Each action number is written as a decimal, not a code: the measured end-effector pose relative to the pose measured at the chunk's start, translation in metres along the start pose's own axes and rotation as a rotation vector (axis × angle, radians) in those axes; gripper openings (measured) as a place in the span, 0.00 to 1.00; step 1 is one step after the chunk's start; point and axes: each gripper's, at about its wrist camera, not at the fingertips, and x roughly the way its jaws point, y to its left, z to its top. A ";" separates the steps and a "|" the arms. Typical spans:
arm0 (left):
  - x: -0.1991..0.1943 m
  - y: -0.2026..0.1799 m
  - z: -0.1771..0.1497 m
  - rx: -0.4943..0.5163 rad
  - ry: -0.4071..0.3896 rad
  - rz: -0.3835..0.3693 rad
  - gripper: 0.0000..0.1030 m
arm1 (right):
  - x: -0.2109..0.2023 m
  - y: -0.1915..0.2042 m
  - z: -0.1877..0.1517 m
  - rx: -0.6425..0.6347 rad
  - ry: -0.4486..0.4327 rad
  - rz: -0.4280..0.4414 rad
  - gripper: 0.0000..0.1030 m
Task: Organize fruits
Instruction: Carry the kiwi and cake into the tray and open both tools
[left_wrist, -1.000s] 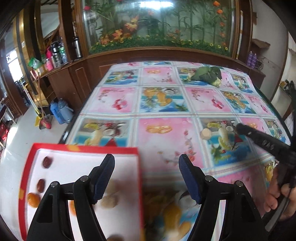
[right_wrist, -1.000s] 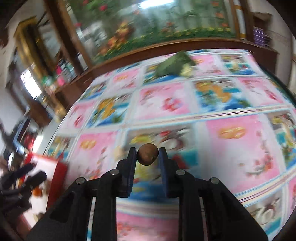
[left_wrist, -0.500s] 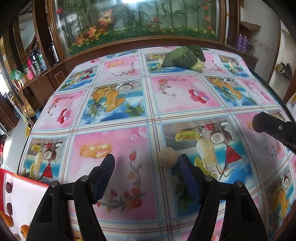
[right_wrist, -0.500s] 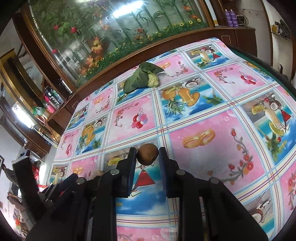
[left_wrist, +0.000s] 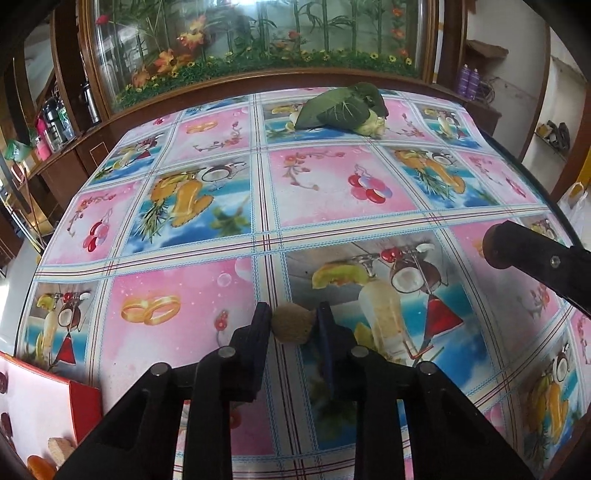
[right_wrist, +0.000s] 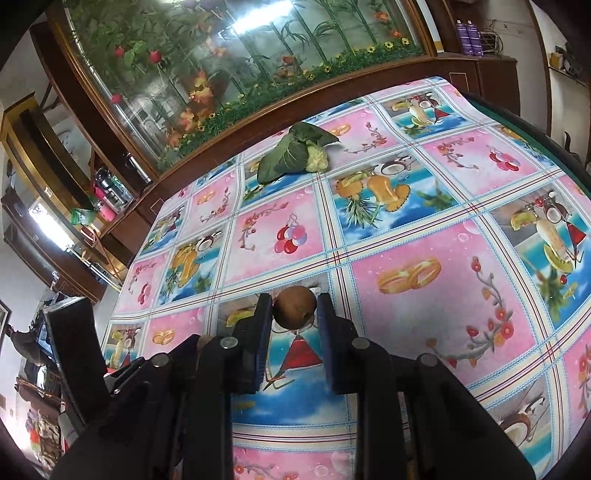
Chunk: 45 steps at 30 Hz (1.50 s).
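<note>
Fingers of both grippers clamp fruit: left (left_wrist: 291, 325) (rough tan fruit (left_wrist: 291, 327)), right (right_wrist: 294, 312) brown fruit (right_wrist: 295, 312).

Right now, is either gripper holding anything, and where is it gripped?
Both are. The left gripper pinches a small rough tan fruit by its sides at the fingertips. The right gripper holds a smooth brown fruit the same way.

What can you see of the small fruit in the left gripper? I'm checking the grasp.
The small fruit is round, tan-brown, with a rough, matte, slightly fuzzy skin. It sits pinched between the tips of the left gripper, one dark finger pressing each side, over the patterned tablecloth. Whether its underside rests on the cloth cannot be told.
</note>
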 end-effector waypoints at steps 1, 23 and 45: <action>-0.002 0.001 -0.001 -0.008 -0.001 -0.006 0.24 | 0.000 0.000 0.000 0.001 -0.002 0.001 0.26; -0.196 0.105 -0.116 -0.121 -0.247 0.106 0.24 | -0.020 0.046 -0.036 -0.208 -0.143 -0.006 0.26; -0.178 0.268 -0.163 -0.252 -0.055 0.267 0.24 | 0.005 0.307 -0.216 -0.655 0.380 0.312 0.26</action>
